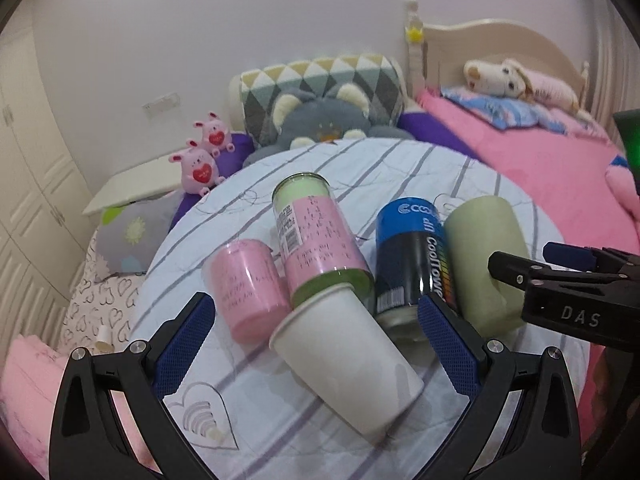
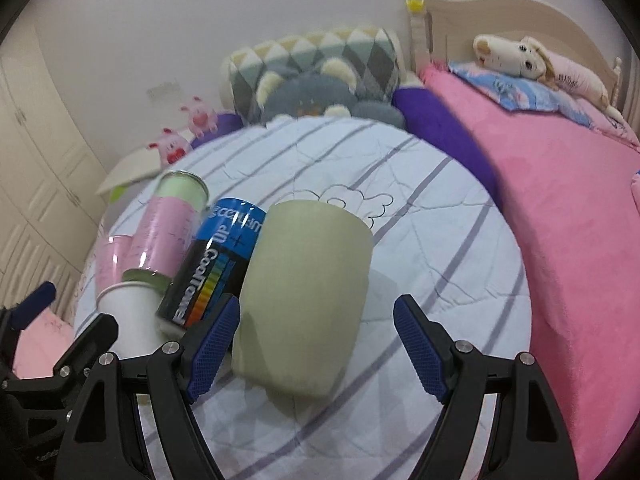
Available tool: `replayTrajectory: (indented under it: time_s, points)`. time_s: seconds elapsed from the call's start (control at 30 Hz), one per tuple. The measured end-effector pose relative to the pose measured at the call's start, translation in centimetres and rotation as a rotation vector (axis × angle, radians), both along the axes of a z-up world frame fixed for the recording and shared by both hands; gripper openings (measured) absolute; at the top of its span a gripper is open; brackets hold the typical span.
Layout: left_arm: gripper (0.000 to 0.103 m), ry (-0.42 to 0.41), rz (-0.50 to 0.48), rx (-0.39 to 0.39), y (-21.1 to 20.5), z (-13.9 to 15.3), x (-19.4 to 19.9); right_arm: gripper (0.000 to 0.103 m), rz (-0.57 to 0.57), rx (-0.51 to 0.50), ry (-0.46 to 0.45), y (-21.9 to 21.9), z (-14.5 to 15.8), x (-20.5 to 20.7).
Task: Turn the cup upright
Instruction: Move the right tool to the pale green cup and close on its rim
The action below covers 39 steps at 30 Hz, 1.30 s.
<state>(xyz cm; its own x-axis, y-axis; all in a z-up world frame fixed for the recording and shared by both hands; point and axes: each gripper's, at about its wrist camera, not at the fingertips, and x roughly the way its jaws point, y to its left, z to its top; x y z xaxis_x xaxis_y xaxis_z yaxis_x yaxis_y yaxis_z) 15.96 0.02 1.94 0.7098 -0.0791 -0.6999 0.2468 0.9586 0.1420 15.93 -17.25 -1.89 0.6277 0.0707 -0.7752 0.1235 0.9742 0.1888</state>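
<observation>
Several cups lie on their sides on a round table with a striped cloth. A white paper cup lies between the fingers of my open left gripper. A pale green cup lies between the fingers of my open right gripper, nearer the left finger; it also shows in the left wrist view. The right gripper enters the left wrist view from the right, beside the green cup. Neither gripper holds anything.
A pink cup, a tall pink-labelled glass and a blue-black can lie between the two cups. A bed with pink cover, plush toys and cushions lie behind the table.
</observation>
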Motion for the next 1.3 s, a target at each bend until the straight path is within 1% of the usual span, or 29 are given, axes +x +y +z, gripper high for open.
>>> replayTrajectory:
  time_s: [0.1,0.2,0.33,0.5,0.57,0.63,0.7,0.77,0.8,0.87,0.9,1.07,1.17,1.3]
  points:
    - [0.102,0.049,-0.006,0.025,-0.4,0.2,1.3,0.081,0.014,0.038,0.075,0.0,-0.2,1.5]
    - [0.102,0.08,-0.009,0.03,-0.5,0.2,2.4,0.081,0.025,0.052,0.141,0.1,-0.5,2.8]
    - [0.102,0.121,-0.01,0.036,-0.7,0.1,3.7,0.081,0.019,0.093,0.228,0.0,-1.5,4.4]
    - [0.102,0.165,-0.021,0.057,-1.2,-0.5,4.9,0.082,0.002,0.163,0.3,-0.7,-2.8,5.6]
    - [0.102,0.178,-0.022,0.059,-1.3,-0.6,5.1,0.082,0.002,0.173,0.32,-0.8,-3.2,6.1]
    - [0.102,0.181,-0.024,0.067,-1.4,-0.7,5.2,0.084,0.014,0.189,0.364,-0.6,-4.0,6.8]
    - [0.102,0.184,-0.022,0.083,-1.4,-0.9,5.3,0.085,0.032,0.195,0.388,-0.4,-4.3,7.2]
    - [0.102,0.183,-0.012,0.095,-1.4,-1.0,5.3,0.084,0.045,0.18,0.373,0.1,-4.2,7.3]
    - [0.102,0.184,-0.008,0.094,-1.3,-1.0,5.4,0.081,0.058,0.16,0.356,0.4,-4.0,7.3]
    - [0.102,0.191,0.0,0.083,-1.0,-1.0,5.5,0.081,0.089,0.096,0.353,1.2,-3.7,7.4]
    - [0.102,0.196,0.005,0.075,-0.8,-1.0,5.5,0.081,0.094,0.084,0.354,1.5,-3.6,7.3]
    - [0.102,0.188,0.024,0.068,-0.4,-0.8,5.6,0.081,0.088,0.113,0.362,0.8,-3.5,7.5]
    - [0.102,0.182,0.033,0.066,-0.3,-0.7,5.4,0.081,0.088,0.087,0.35,0.7,-3.1,7.1]
    - [0.102,0.174,0.046,0.061,-0.1,-0.4,4.9,0.081,0.103,0.092,0.348,0.6,-2.7,6.6]
